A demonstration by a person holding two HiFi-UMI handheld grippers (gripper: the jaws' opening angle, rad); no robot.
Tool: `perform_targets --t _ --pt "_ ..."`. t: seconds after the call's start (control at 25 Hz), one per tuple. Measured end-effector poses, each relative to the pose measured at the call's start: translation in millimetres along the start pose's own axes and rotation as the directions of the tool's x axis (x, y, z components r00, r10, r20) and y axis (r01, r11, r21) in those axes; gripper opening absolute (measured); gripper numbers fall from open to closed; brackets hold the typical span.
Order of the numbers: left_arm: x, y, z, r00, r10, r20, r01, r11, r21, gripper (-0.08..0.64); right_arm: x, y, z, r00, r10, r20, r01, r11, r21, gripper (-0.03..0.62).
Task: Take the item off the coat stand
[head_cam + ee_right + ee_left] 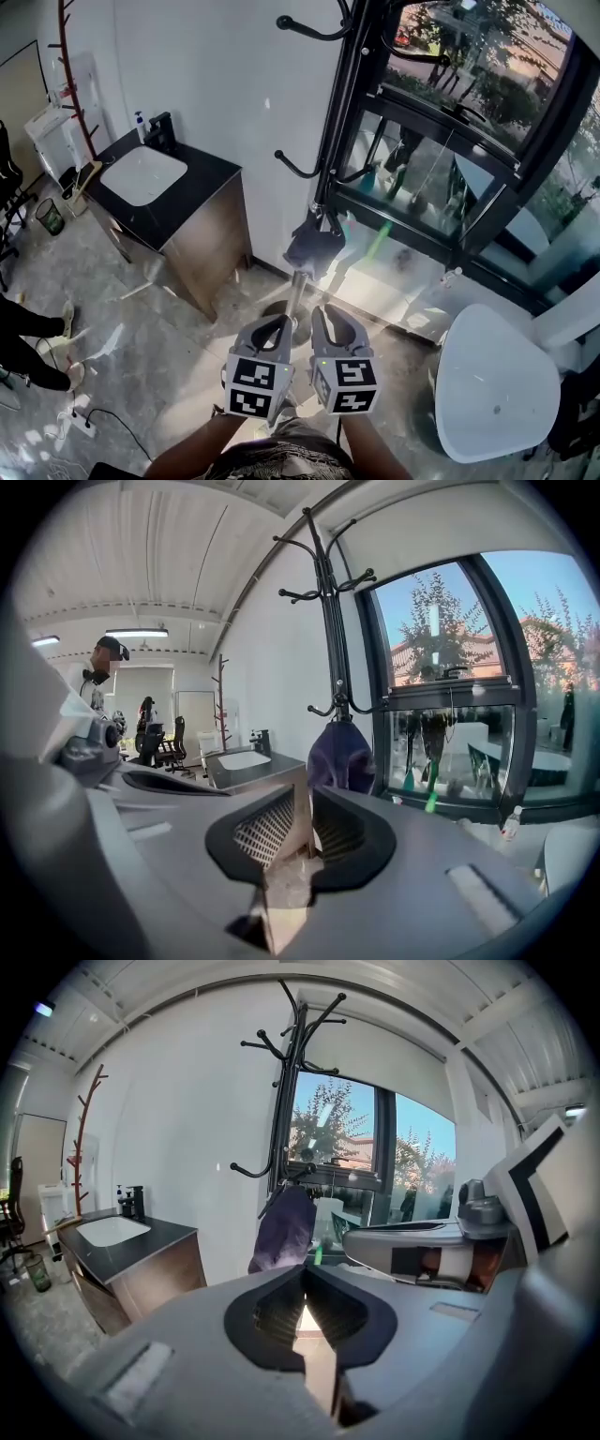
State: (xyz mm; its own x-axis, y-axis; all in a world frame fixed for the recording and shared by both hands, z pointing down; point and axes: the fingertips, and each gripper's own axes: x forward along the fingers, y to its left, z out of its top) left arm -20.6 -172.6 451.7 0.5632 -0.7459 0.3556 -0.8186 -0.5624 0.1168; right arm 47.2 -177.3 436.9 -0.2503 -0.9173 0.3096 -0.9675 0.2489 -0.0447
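Observation:
A dark purple cloth item (312,247) hangs from a low hook of the black coat stand (342,103), which stands against the window frame. It also shows in the left gripper view (284,1230) and the right gripper view (343,754), straight ahead and well beyond the jaws. Both grippers are held side by side below the item, apart from it. My left gripper (277,323) (305,1274) has its tips together with nothing in them. My right gripper (330,319) (311,799) shows a narrow gap between its pads and holds nothing.
A dark counter with a white sink (141,175) stands left of the stand. A white round seat (492,384) is at the right. A brown coat stand (80,94) is at the far left. A person's legs (28,328) and a power strip (80,427) are on the floor at left.

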Motion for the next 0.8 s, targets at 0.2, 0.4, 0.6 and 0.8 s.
perform_targets --t 0.2,0.4,0.6,0.8 --pt "18 12 8 1.0 0.002 -0.002 -0.002 1.0 0.002 0.005 24 -14 3 1.0 -0.016 -0.02 0.016 1.0 0.003 0.08" --pt "31 22 15 1.0 0.0 -0.003 0.0 1.0 0.003 0.005 48 -25 5 0.999 -0.038 -0.026 0.038 0.999 0.0 0.112" --pt "43 32 17 1.0 0.004 -0.014 -0.004 1.0 0.009 0.005 69 -35 7 0.998 -0.051 -0.039 0.051 0.999 -0.015 0.144" --pt "54 42 20 1.0 0.008 -0.017 -0.008 1.0 0.009 0.005 89 -41 2 0.997 -0.061 -0.052 0.06 0.998 -0.009 0.17"
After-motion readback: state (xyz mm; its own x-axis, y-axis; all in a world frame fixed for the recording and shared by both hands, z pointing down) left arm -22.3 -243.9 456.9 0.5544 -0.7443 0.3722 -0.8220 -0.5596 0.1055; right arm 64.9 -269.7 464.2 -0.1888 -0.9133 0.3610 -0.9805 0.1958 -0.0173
